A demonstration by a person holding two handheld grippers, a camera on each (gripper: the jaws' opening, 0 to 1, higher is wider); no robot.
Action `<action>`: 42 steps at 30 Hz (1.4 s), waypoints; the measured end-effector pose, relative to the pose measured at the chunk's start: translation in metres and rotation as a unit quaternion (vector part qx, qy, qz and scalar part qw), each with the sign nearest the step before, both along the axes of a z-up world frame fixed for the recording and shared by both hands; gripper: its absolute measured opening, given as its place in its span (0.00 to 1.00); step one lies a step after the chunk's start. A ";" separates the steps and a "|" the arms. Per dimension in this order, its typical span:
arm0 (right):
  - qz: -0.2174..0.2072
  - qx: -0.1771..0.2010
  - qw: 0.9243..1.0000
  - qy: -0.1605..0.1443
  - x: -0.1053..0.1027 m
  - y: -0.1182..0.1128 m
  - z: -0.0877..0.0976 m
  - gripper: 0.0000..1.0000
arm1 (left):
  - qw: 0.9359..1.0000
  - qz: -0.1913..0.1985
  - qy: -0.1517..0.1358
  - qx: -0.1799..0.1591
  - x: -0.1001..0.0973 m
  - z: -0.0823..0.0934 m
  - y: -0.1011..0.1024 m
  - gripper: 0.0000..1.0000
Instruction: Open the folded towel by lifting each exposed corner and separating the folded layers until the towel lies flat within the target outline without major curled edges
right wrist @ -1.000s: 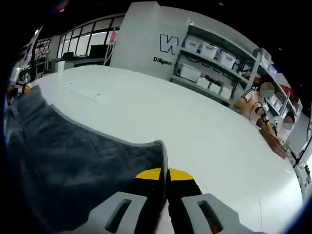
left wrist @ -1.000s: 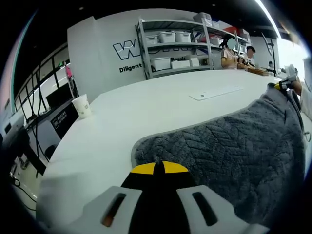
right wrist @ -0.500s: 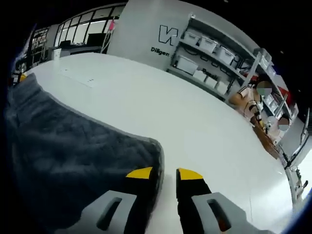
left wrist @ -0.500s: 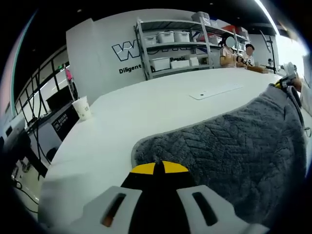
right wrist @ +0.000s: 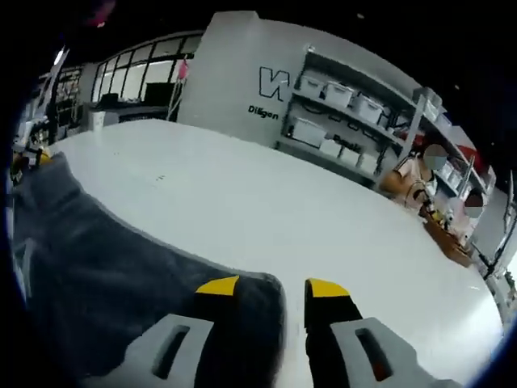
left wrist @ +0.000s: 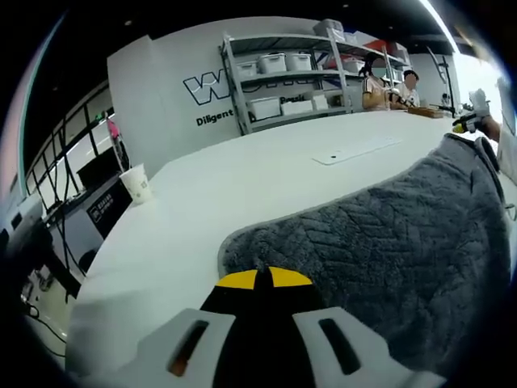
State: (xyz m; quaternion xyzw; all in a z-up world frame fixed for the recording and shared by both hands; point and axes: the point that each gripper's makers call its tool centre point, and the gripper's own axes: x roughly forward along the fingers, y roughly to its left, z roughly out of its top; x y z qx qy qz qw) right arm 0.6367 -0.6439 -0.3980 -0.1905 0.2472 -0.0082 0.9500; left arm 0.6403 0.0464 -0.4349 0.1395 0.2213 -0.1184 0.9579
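1. Left gripper view: the left tongs point(left wrist: 263, 278) have their yellow-tipped black jaws pressed together on the near corner of the towel point(left wrist: 388, 259), with no gap between the tips.
2. The towel is grey and plush, with a raised herringbone weave and a smooth, paler bound hem around a rounded corner. It lies on the white tabletop point(left wrist: 202, 210) and stretches from the tongs away to the right, its long run pointing toward the far right, where it rises into a hump.
3. At that far right end the yellow tips of the right tongs point(left wrist: 464, 125) show just beyond the towel's edge, held in a hand.
4. A white paper cup point(left wrist: 136, 179) stands near the tabletop's left edge, and a thin flat white sheet point(left wrist: 357, 150) lies farther off. Metal shelving point(left wrist: 283, 77) with white bins stands against the lettered wall.
5. Right gripper view: the right tongs point(right wrist: 271, 284) stand apart, with the towel's point(right wrist: 105, 267) rounded corner lying partly between the jaws, against the left one.
6. Here the towel runs off to the left over the smooth white tabletop point(right wrist: 323, 218).
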 end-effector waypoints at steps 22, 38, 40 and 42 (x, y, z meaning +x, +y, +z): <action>0.164 0.120 0.979 0.030 0.016 0.134 -0.029 0.09 | 1.000 0.004 -0.003 0.003 0.000 0.001 0.000 0.02; 0.153 0.107 0.981 0.043 0.017 0.130 -0.042 0.00 | 1.000 0.005 -0.002 0.010 0.000 0.001 0.000 0.02; 0.153 0.107 0.982 0.042 0.017 0.130 -0.042 0.00 | 1.000 0.005 -0.002 0.010 0.000 0.001 0.000 0.02; 0.151 0.106 0.982 0.041 0.016 0.129 -0.042 0.00 | 1.000 0.005 -0.002 0.010 0.000 0.001 0.000 0.02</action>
